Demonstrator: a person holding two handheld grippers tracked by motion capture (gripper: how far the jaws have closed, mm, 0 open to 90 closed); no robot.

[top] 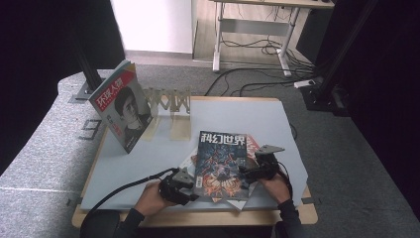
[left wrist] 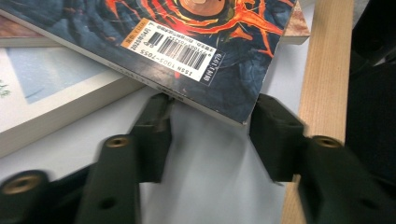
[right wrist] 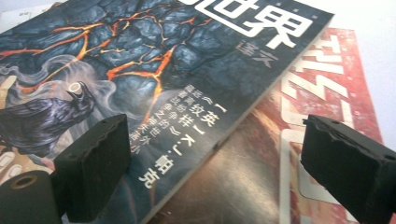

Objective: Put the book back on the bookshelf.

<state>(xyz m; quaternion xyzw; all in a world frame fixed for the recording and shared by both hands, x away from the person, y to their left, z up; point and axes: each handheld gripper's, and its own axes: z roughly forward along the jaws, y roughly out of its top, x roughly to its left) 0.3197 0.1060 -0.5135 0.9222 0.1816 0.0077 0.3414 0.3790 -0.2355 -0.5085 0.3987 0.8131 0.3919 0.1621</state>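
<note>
Left tool (left wrist: pixel 210 135): jaws apart at magazine (left wrist: pixel 187 42) edge | barcode "ISSN 1003-7055" | right tool (right wrist: pixel 215 172): wide

Dim, dark-edged high view – gripper views brighter, softly blurred up close, glare-free.

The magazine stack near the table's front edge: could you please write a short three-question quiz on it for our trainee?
1. True or false: the dark blue magazine lies on top of the red magazine.
2. Which edge of the dark blue magazine does the left gripper face? A) the spine edge by the barcode B) the title edge
3. Fill in: the second magazine leans on the wooden ____.

Key
1. True.
2. A; the jaws stand either side of that corner, with no visible clamp.
3. Rack. The right gripper stands open over the cover.
</note>
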